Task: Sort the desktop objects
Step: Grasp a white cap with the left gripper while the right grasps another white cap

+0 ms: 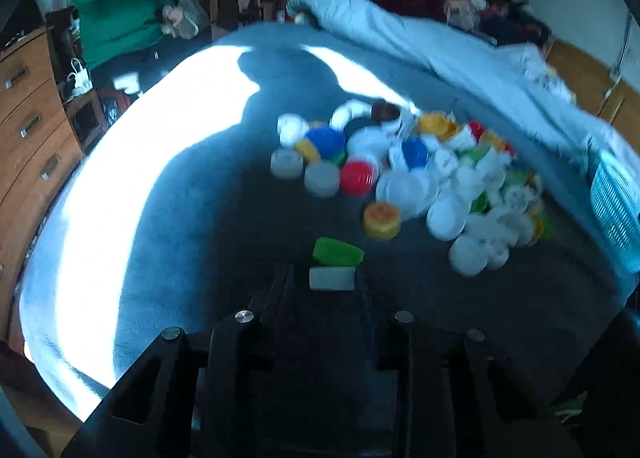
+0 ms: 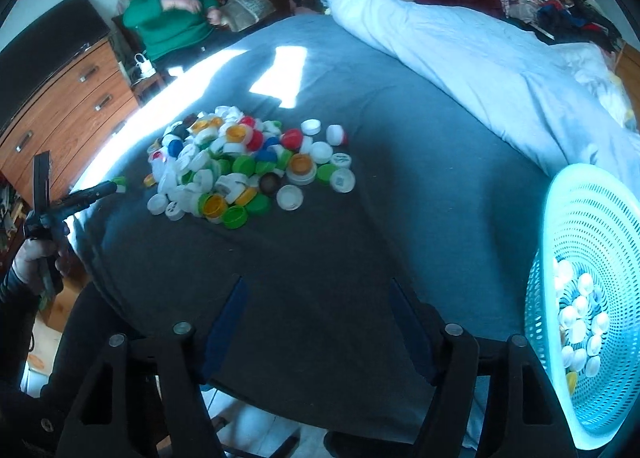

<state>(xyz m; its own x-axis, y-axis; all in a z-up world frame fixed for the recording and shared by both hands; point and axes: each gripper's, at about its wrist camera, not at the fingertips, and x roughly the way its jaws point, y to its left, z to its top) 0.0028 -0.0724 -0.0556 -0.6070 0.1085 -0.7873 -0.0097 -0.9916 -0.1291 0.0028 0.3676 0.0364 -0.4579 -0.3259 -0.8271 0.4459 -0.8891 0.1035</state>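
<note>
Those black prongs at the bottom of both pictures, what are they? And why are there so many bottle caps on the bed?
They are pinching tools, one in each of a person's hands, each with a camera looking along its two prongs. One picture comes from the left gripper, which is shut on a white cap. The other comes from the right gripper, which is open and empty. A pile of caps lies on the grey blanket. White ones already sit in the turquoise basket, so the caps seem to be sorted.

Plastic caps glossy; basket perforated plastic; blanket matt cloth; dresser wood.
</note>
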